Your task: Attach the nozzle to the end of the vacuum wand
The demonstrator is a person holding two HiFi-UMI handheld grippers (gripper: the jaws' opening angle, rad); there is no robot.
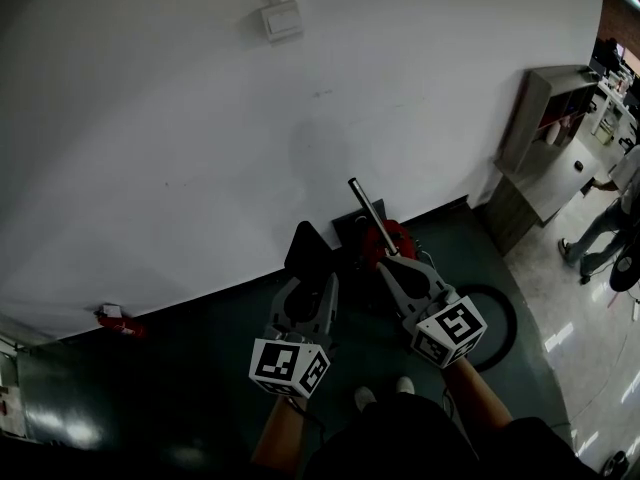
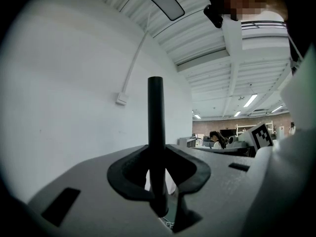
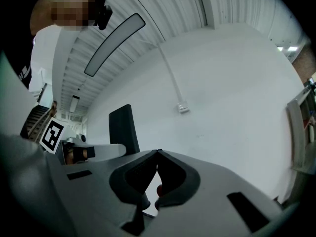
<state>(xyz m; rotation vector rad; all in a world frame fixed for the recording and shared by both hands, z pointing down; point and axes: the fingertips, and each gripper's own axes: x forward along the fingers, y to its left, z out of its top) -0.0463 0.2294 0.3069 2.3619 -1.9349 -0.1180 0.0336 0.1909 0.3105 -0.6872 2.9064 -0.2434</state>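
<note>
White wall [image 1: 180,118], dark floor [image 1: 200,368]. Nozzle [image 2: 156,112]: black, clamped in left tool [image 2: 158,154], not yet on wand. Wand [image 1: 366,210]: silver, slanting up by red vacuum [image 1: 392,236], free end bare, near nozzle but apart. Right tool [image 3: 157,154]: jaws closed together, nothing seen between. Attachment outstanding. Containers: none in use.

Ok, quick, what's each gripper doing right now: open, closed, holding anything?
Left gripper: closed on the black nozzle.
Right gripper: closed, nothing between its jaws.
</note>
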